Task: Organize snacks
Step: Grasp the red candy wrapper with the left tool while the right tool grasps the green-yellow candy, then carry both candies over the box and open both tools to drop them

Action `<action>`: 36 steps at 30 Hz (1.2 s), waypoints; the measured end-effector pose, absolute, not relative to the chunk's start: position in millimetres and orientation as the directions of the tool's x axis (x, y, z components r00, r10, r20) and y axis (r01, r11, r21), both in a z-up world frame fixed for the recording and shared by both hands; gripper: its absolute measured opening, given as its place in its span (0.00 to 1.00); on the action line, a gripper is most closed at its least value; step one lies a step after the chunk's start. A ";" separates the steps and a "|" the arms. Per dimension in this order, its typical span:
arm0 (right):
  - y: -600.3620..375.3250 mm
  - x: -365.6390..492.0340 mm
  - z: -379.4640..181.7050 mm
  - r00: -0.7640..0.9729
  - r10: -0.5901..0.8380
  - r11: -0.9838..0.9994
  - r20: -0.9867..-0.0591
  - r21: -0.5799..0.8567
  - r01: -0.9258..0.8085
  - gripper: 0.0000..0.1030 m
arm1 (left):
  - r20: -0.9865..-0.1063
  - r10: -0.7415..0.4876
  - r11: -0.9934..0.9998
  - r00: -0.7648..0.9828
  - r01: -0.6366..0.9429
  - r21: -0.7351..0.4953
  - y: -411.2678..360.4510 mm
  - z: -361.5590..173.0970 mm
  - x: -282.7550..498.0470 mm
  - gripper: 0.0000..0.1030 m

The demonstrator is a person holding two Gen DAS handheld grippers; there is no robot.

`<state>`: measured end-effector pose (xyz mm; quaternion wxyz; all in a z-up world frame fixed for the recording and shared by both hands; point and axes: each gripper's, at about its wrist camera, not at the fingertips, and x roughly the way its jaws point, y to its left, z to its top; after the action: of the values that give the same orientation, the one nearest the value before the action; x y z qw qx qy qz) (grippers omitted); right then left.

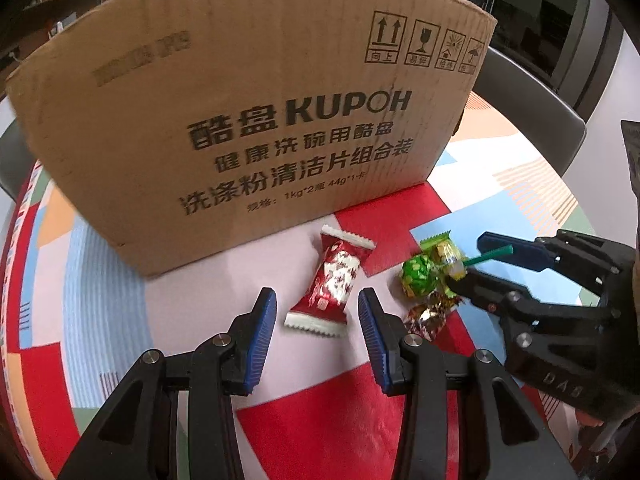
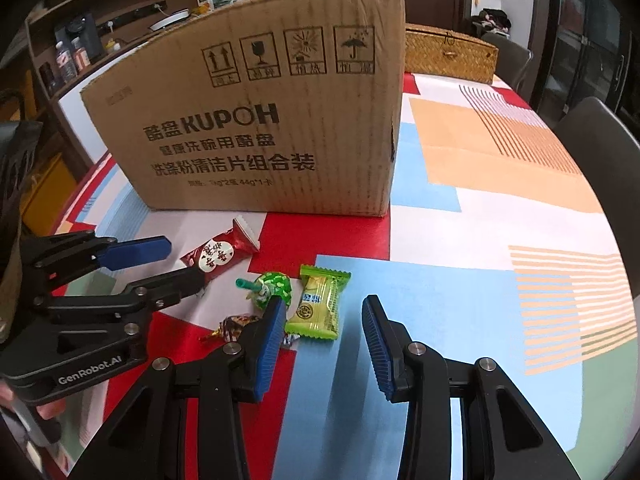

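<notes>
A red wrapped snack (image 1: 328,280) (image 2: 218,256) lies on the table in front of a cardboard box (image 1: 240,120) (image 2: 256,128). My left gripper (image 1: 317,314) (image 2: 182,260) is open, its fingers on either side of the red snack. A green lollipop (image 1: 420,276) (image 2: 274,286) with a green stick, a green wrapped candy (image 1: 442,250) (image 2: 320,306) and a brown foil candy (image 1: 426,314) (image 2: 236,326) lie to the right. My right gripper (image 2: 325,320) (image 1: 468,260) is open over the green candy, its left finger beside the lollipop.
The patterned tablecloth (image 2: 480,240) covers the table. A woven basket (image 2: 448,54) stands behind the box at the right. Dark chairs (image 2: 600,152) (image 1: 528,112) stand at the table's far and right sides.
</notes>
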<state>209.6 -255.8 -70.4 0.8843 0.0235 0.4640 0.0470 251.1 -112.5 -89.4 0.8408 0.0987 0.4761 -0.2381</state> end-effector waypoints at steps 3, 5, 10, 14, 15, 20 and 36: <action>-254.6 213.5 -73.1 0.562 0.105 0.994 -0.820 0.086 -0.061 0.40 | -0.850 -0.310 0.865 0.426 0.497 -0.066 -116.1 -91.3 255.6 0.41; -254.3 215.1 -74.3 0.562 0.108 0.994 -0.820 0.088 -0.062 0.39 | -0.853 -0.309 0.864 0.421 0.499 -0.067 -118.8 -93.6 258.8 0.41; -252.6 219.6 -77.1 0.554 0.108 0.994 -0.825 0.091 -0.059 0.35 | -0.859 -0.310 0.865 0.407 0.495 -0.078 -121.0 -98.5 266.5 0.40; -251.0 223.6 -80.3 0.545 0.111 0.994 -0.831 0.094 -0.060 0.32 | -0.863 -0.312 0.867 0.398 0.490 -0.088 -118.4 -100.6 270.1 0.39; -251.3 225.9 -81.5 0.542 0.110 0.994 -0.833 0.093 -0.060 0.31 | -0.863 -0.310 0.868 0.398 0.489 -0.087 -119.7 -101.2 271.3 0.37; -248.4 228.6 -81.7 0.544 0.103 0.995 -0.833 0.085 -0.059 0.27 | -0.864 -0.307 0.865 0.399 0.495 -0.080 -122.4 -101.8 274.8 0.24; -257.2 217.6 -66.1 0.588 0.072 0.997 -0.805 0.071 -0.025 0.21 | -0.821 -0.327 0.882 0.468 0.462 -0.088 -123.9 -74.6 244.6 0.22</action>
<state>217.6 -257.2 -66.1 0.8908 0.0259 0.4528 0.0274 244.6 -123.9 -74.6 0.8535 0.0734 0.4612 -0.2310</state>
